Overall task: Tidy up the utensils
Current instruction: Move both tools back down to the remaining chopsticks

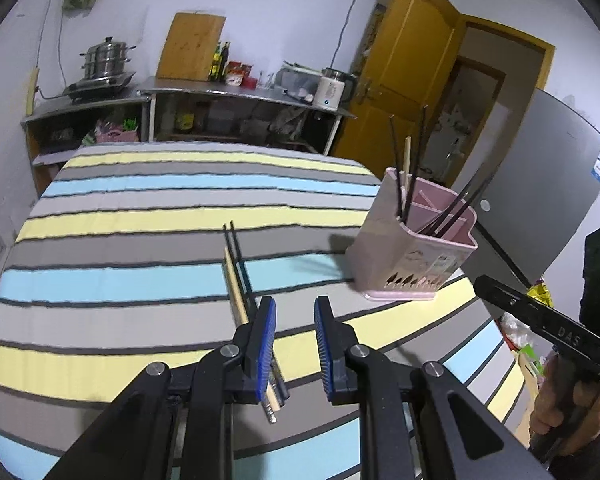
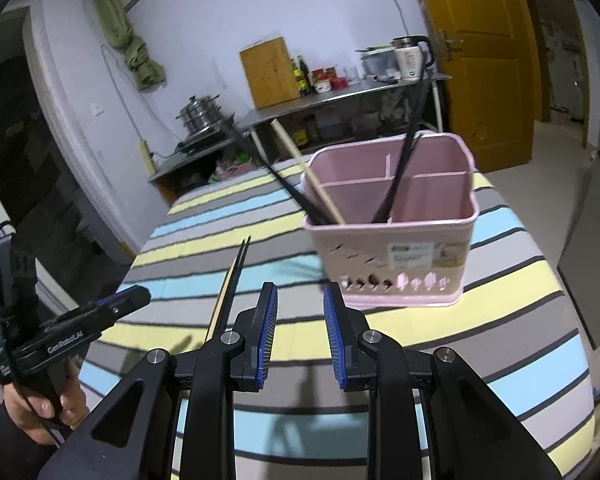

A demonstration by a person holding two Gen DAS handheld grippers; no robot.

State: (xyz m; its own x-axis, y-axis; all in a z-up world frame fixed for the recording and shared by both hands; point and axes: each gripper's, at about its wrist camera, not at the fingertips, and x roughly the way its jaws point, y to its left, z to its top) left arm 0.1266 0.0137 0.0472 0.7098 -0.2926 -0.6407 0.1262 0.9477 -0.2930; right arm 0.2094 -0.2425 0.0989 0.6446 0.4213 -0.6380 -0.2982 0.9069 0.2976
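Striped cloth (image 1: 140, 240); chopsticks (image 1: 236, 276) beside left tongs (image 1: 295, 312)

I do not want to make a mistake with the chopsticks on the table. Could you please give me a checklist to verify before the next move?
1. Left claw empty: ok, nothing between its pads.
2. Right claw empty: ok, open with nothing in it.
3. Loose chopsticks gathered: ok, two black and one wooden lie side by side on the striped cloth.
4. Chopsticks lined up between the left claw's jaws: not ok, they run beside and under its left finger.
5. Pink holder upright on the cloth: ok.
6. Free room in the holder: ok, its right compartment looks empty.
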